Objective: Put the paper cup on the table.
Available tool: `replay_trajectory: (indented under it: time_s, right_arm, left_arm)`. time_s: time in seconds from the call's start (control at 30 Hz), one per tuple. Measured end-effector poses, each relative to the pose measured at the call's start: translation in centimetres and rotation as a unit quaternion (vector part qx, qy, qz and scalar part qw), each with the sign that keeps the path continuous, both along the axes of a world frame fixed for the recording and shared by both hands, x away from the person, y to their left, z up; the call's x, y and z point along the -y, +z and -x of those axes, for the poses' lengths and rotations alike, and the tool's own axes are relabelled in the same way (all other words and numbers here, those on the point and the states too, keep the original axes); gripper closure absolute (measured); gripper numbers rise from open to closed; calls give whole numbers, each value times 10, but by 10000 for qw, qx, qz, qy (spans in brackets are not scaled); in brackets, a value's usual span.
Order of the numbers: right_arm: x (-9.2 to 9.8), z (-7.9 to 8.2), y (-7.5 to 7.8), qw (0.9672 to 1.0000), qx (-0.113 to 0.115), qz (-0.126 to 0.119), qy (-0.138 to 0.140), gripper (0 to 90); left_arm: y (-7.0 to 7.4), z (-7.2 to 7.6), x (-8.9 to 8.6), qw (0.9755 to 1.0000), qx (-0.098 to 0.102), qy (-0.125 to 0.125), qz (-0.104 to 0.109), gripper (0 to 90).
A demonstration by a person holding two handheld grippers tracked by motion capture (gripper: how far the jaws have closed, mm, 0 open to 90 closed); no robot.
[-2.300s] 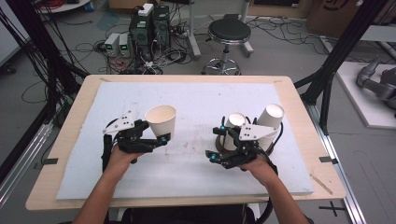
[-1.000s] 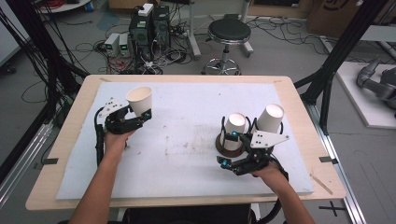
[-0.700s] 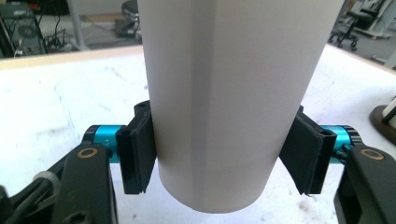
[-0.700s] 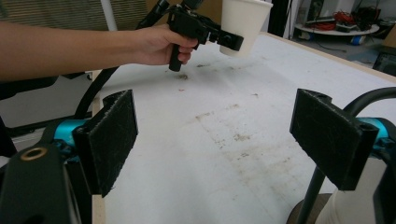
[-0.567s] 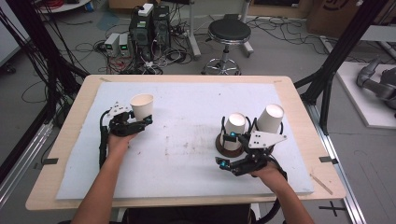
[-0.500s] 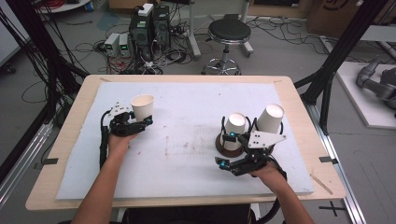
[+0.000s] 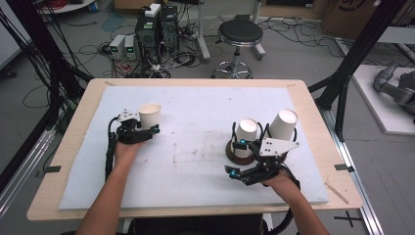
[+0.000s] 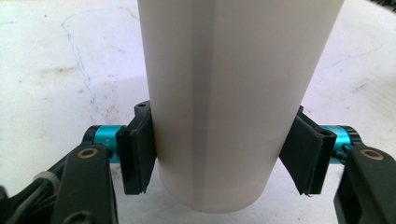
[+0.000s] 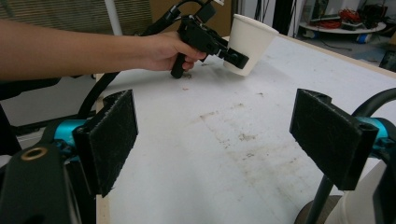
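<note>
Left hand-held gripper (image 7: pixel 147 131) is clamped on a white paper cup (image 7: pixel 149 115), upright w/ its base near the tabletop (image 7: pixel 195 112), prob. for a stable set-down. Right hand-held gripper (image 9: pixel 212 140) has jaws apart, nothing btwn them.

Three white paper cups (image 7: pixel 149 115) (image 7: pixel 247 132) (image 7: pixel 284 124), two handheld grippers (image 7: pixel 142 131) (image 7: pixel 236 171), one round brown stand (image 7: pixel 241 152) and one white mat (image 7: pixel 195 147) are counted on the single wooden table (image 7: pixel 313 112).
</note>
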State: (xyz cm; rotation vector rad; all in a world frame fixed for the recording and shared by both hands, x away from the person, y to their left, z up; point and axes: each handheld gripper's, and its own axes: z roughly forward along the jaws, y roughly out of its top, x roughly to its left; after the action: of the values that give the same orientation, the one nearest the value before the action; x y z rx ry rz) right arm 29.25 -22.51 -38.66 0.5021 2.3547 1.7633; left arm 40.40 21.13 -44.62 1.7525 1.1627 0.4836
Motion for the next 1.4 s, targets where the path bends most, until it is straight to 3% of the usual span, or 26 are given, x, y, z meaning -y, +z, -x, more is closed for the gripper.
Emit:
replay_trajectory:
  time_s: [0.23,0.37,1.03,1.23,1.4]
  right_arm:
    - [0,-1,0,10000,45,-9,5,156]
    - [0,-1,0,10000,-16,-7,12,156]
    - [-1,-2,-2,10000,-37,-7,-24,156]
    - [0,-2,-2,10000,-60,5,-19,156]
    - [0,-2,-2,10000,-42,4,-10,156]
  left_arm:
    - [0,-1,9,9991,-109,-41,-412,346]
    - [0,-1,7,9992,-166,-61,-371,346]
    - [0,8,10,9958,-251,-136,-864,302]
    - [0,11,9,9955,-348,-162,-870,262]
    - [0,20,6,9957,-249,-118,-882,249]
